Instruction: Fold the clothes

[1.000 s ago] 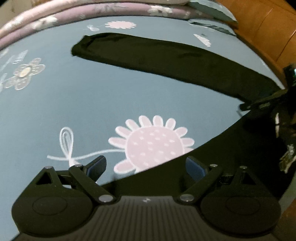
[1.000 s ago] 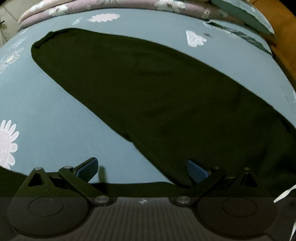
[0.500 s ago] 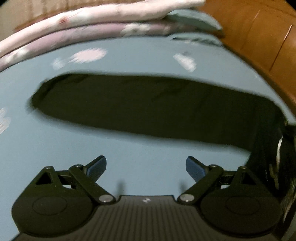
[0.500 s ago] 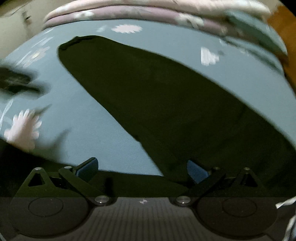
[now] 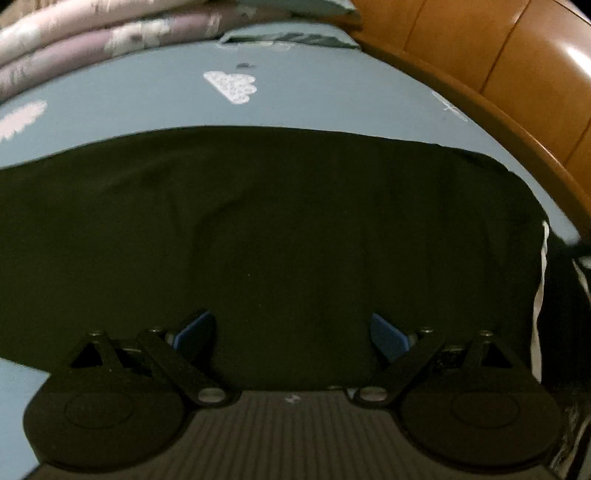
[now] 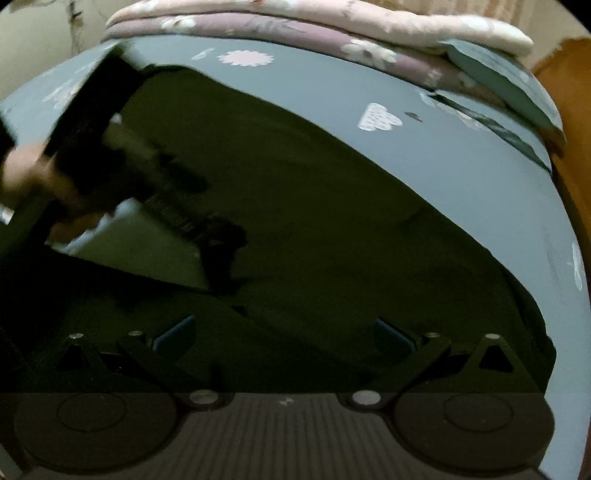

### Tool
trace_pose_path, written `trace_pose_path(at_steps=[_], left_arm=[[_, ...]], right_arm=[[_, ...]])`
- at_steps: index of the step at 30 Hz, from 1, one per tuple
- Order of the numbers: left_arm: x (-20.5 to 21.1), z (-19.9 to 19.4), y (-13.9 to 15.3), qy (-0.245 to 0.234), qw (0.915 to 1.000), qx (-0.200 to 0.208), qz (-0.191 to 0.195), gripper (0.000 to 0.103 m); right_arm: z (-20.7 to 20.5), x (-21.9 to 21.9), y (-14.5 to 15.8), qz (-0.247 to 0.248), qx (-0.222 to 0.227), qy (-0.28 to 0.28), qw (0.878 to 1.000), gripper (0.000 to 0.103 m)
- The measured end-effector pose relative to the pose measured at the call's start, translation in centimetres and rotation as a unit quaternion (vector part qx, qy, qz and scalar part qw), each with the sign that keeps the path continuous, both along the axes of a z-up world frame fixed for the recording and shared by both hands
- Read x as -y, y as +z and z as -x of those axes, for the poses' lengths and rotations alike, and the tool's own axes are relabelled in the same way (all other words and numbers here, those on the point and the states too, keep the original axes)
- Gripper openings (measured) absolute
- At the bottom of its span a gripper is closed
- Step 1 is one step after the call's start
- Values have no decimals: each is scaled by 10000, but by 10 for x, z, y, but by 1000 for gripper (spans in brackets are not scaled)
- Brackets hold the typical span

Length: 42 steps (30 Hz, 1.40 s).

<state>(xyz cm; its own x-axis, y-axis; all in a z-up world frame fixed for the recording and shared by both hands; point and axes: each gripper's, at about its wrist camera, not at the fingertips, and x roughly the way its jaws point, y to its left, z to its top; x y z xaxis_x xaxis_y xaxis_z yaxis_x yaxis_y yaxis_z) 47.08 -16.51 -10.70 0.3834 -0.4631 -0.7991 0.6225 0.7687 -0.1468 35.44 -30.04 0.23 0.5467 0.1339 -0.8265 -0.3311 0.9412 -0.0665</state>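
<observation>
In the left wrist view, the left gripper (image 5: pixel 291 330) has its jaws spread wide with nothing between them. The black garment (image 5: pixel 277 229) lies flat on the bed (image 5: pixel 147 96), filling the space between and ahead of the jaws and running out past the left jaw to the frame edge. Beyond the jaws, past the garment's far edge, the blue sheet shows a white cloud print (image 5: pixel 231 84); folded quilts (image 5: pixel 92 33) are stacked further off to the left. Out past the right jaw curves a wooden bed frame (image 5: pixel 517 74).

In the right wrist view, ahead of the left jaw, a hand (image 6: pixel 40 181) holds the left gripper (image 6: pixel 218 266), blurred, its tip down against the garment (image 6: pixel 332 221). The right gripper (image 6: pixel 284 334) also has its jaws wide apart and empty, low over the dark cloth, which spreads between them and ahead. Beyond the right jaw lies bare sheet, and a pillow (image 6: pixel 502 81) rests far off.
</observation>
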Motion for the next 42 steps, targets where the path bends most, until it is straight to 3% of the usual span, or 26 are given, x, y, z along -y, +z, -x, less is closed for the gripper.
trace_pose_path(at_steps=[5,9,14,23,25,34,42], left_arm=[[-3,1,13,-147,9998,-125,-38,93],[8,-7,31,-298,9994,155,58,93],[35,-8,25,-591,9980,189,110,93],[48,-7,4,-592,9982,-28,-42,96],[49,-11,4,-691,9975,-127,-4,100],[46,-23,5,-751,9957,-520,162,102],[45,-15,3,-899,9954,-336,83,102]], right_arm=[[-12,21,-1,21,-228,60,9997,103],[-19,36,6,8,-138,83,9999,103],[-35,69,6,-17,-171,-120,9998,103],[-50,119,-53,-642,-1072,-1078,9863,103],[-46,121,-62,-663,-1061,-1121,9858,103],[-50,116,-64,-388,-1121,-807,9897,103],[-58,108,-59,-278,-1340,-913,9864,103]])
